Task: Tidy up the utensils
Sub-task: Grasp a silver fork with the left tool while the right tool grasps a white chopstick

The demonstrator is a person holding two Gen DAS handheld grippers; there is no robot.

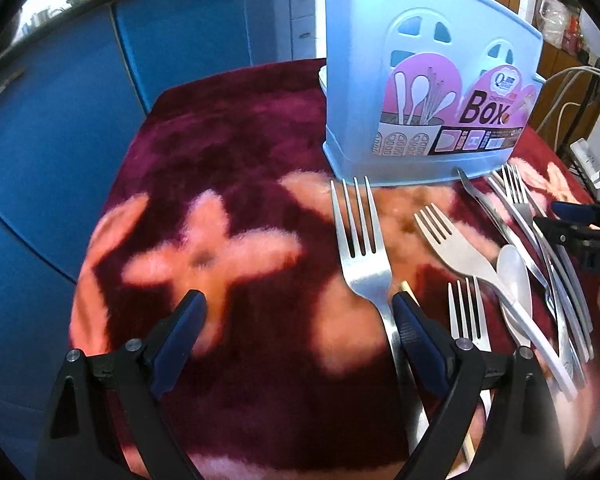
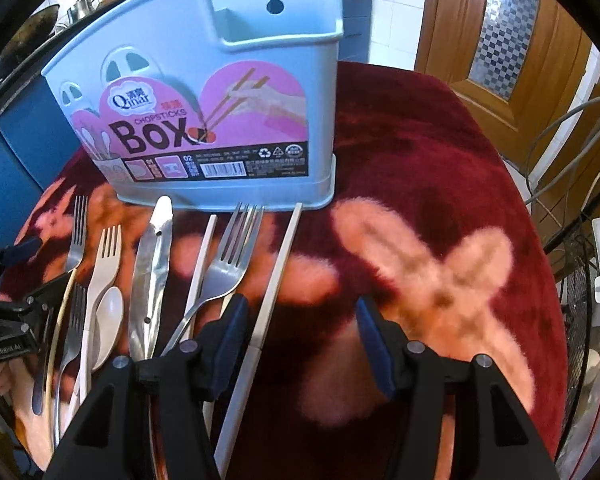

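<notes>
Both the left gripper [image 1: 298, 308] and right gripper [image 2: 300, 312] hover with jaws released over forks [image 1: 360, 248] beside a blue box [image 2: 204, 120].

Both views look forward and down, low and close over the desk [image 1: 240, 152]. The left wrist view sits at the left of the scene, with the blue box [image 1: 380, 80] at 1 o'clock and the utensil row [image 1: 520, 248] at 3 o'clock. The right wrist view sits to the right, nearer the box at 11 o'clock, utensils at 9 o'clock. They share box, utensils and red cloth.
</notes>
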